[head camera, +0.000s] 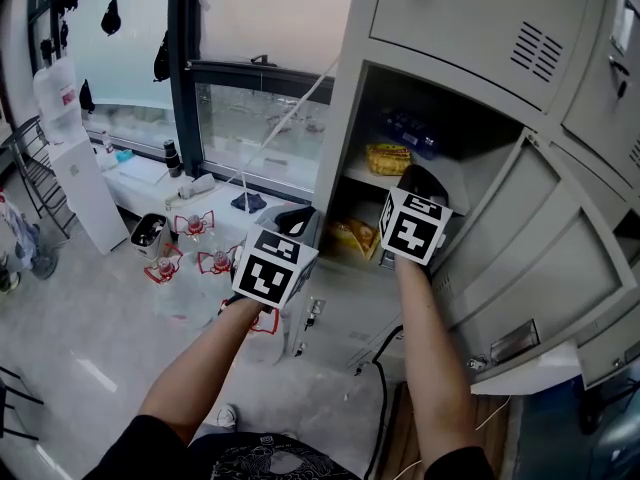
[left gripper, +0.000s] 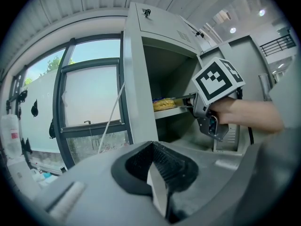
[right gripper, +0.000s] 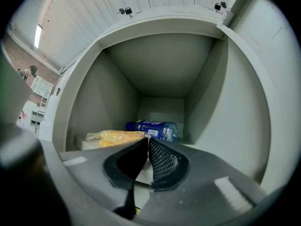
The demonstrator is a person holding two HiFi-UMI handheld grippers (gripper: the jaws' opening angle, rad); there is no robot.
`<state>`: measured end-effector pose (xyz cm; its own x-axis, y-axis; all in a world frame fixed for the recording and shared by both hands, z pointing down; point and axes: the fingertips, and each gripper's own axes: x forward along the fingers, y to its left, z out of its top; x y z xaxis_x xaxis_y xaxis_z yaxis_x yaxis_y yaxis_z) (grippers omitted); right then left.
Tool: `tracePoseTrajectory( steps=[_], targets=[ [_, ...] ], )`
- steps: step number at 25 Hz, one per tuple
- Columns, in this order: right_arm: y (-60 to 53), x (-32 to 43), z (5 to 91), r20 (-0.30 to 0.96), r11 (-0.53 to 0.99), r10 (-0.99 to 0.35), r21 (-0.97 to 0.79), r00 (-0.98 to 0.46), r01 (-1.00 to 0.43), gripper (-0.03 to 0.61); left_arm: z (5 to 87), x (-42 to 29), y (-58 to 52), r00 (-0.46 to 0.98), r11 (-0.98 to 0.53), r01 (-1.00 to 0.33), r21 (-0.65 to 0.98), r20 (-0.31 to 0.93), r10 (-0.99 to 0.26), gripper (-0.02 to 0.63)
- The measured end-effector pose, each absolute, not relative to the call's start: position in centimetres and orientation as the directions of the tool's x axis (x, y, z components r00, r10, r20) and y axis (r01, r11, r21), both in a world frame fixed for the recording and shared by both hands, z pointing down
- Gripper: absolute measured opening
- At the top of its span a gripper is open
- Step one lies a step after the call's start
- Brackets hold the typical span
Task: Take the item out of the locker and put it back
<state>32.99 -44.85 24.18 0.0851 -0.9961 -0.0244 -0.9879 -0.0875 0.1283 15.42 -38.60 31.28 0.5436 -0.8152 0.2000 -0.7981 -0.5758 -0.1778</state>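
Observation:
The grey locker (head camera: 345,118) stands open. On its shelf lie a yellow snack bag (head camera: 388,158) (right gripper: 115,136) (left gripper: 162,104) and, behind it, a blue bottle (head camera: 412,133) (right gripper: 153,128) on its side. My right gripper (head camera: 420,181) (right gripper: 146,141) is at the shelf's front, shut with nothing between its jaws, its tip just short of the yellow bag. The left gripper view shows the right gripper (left gripper: 188,100) pointing at that bag. My left gripper (head camera: 296,218) (left gripper: 153,149) hangs lower left, outside the locker, shut and empty.
Another yellow bag (head camera: 352,238) lies in the locker's lower part. The locker door (head camera: 545,268) swings open to the right. Several clear jugs with red handles (head camera: 192,226) stand on the floor by the window (head camera: 260,118). A black cable (head camera: 380,408) runs along the floor.

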Motion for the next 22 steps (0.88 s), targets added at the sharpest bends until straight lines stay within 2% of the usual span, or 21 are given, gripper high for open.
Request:
tracePoseTrajectory(
  steps=[22],
  targets=[
    [-42.5, 33.5, 23.6, -0.053, -0.045, -0.998, 0.109, 0.039, -0.993, 0.078, 31.6, 15.0, -37.7, 0.545, -0.577, -0.800, -0.165, 0.202, -0.813, 0.008]
  ],
)
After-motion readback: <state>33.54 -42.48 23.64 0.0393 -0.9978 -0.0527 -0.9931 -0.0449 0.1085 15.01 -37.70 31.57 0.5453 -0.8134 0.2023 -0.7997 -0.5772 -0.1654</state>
